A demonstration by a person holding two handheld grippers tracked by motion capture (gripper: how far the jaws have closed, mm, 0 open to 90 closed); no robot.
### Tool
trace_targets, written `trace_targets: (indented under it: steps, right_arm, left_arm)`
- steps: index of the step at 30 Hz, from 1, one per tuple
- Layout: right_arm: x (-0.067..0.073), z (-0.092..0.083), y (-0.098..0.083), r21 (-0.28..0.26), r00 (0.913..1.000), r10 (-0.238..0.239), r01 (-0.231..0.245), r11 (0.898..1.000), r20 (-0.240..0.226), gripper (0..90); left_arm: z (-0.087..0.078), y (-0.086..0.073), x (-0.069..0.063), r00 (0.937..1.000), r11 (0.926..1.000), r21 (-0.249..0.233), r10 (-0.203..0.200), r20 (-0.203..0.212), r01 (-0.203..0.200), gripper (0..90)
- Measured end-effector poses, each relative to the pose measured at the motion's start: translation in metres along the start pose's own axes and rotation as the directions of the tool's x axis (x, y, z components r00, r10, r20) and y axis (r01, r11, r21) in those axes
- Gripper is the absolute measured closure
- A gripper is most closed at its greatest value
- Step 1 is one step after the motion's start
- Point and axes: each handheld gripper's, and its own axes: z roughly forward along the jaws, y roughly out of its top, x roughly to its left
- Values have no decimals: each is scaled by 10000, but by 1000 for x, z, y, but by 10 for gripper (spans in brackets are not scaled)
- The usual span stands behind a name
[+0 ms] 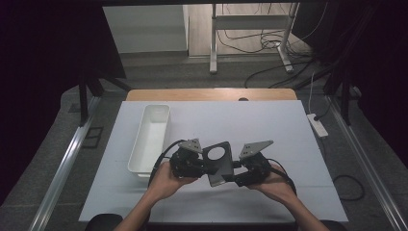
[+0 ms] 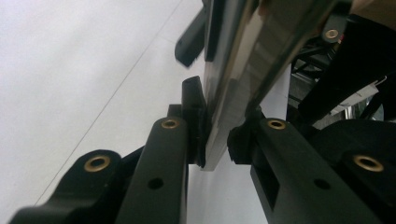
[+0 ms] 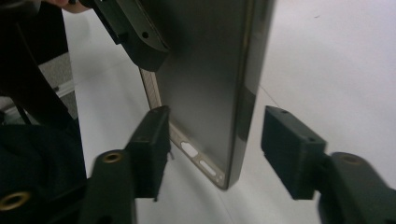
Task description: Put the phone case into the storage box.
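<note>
The left hand-held gripper [image 1: 204, 166] is clamped on the left edge of a dark phone case [image 1: 219, 162], held off the counter [image 1: 269, 125] at the centre. The right hand-held gripper [image 3: 212, 149], at the case's 3 o'clock, has its jaws apart around the lower end, pads not touching. Judging by this, the lift is done and the second grip remains; the white bin [image 1: 150, 137] at 10 o'clock is empty.

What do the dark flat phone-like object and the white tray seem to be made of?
The phone-like object: probably metal or hard plastic, since its dark grey face is smooth with a satin sheen and its edge reflects light. The tray: likely plastic, being uniformly white and slightly glossy with thin walls and rounded corners.
</note>
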Motion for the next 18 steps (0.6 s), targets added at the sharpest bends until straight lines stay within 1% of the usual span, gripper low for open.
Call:
trace_targets:
  steps: [1, 2, 4, 5, 6, 7, 8, 10, 11, 12, 13, 14, 15, 16, 17, 18]
  right_arm:
    - [1, 0, 0, 10, 10000, -48, 48, 10000, -6, 549]
    - [1, 0, 0, 10, 10000, -48, 48, 10000, -6, 549]
    - [3, 1, 2, 81, 9994, -336, 336, 9994, 48, 673]
    - [3, 1, 1, 141, 9992, -404, 403, 9991, 63, 708]
    - [1, 0, 1, 209, 9995, -246, 251, 9995, -199, 748]
    - [1, -2, 1, 187, 9984, -351, 360, 9992, -444, 784]
    - [2, -3, 2, 161, 9981, -438, 445, 9989, -428, 793]
    - [3, -5, 3, 134, 9978, -532, 538, 9985, -394, 797]
    - [3, -6, 4, 112, 9978, -563, 567, 9983, -348, 798]
    - [3, -6, 4, 112, 9978, -563, 567, 9983, -348, 798]
    - [4, -7, 5, -9, 9983, -511, 511, 9987, -266, 799]
    - [4, -7, 5, -9, 9983, -511, 511, 9987, -266, 799]
    - [5, -7, 5, -33, 9985, -527, 527, 9986, -164, 800]
    - [7, -8, 6, -77, 9986, -508, 509, 9987, 123, 800]
    - [7, -8, 6, -77, 9986, -508, 509, 9987, 123, 800]
    - [6, -8, 6, -149, 9984, -491, 495, 9987, 287, 800]
  left_arm:
    - [0, 0, 0, 10000, 10000, 11, 35, 41, -35, 794]
    - [1, 0, -1, 9999, 10000, 11, 54, 106, -54, 794]
    - [1, 0, -1, 9999, 9999, -11, 111, 78, -111, 794]
    - [0, -1, -1, 9998, 9999, 0, 165, -98, -165, 794]
    - [0, -1, 0, 9998, 9999, -4, 154, -156, -155, 794]
    - [-1, -1, 1, 9999, 9999, -30, 146, -87, -146, 794]
    - [-3, -2, 3, 9997, 9997, -93, 222, 58, -221, 792]
    - [-3, -2, 3, 9997, 9996, -161, 234, 66, -233, 789]
    - [-4, -1, 2, 9998, 9993, -323, 207, -43, -208, 782]
    - [-4, -1, 2, 9998, 9993, -323, 207, -43, -208, 765]
    - [-4, -1, 2, 9998, 9991, -398, 154, -88, -157, 752]
    - [-5, -1, 2, 9998, 9987, -488, 129, -163, -137, 752]
    - [-4, -1, 2, 9996, 9985, -547, 64, -266, -78, 737]
    - [-4, -1, 3, 9984, 9983, -581, -41, -564, 8, 688]
    - [-4, -1, 3, 9984, 9983, -581, -41, -564, 8, 663]
    - [-5, -2, 4, 9959, 9977, -671, -117, -900, 57, 614]
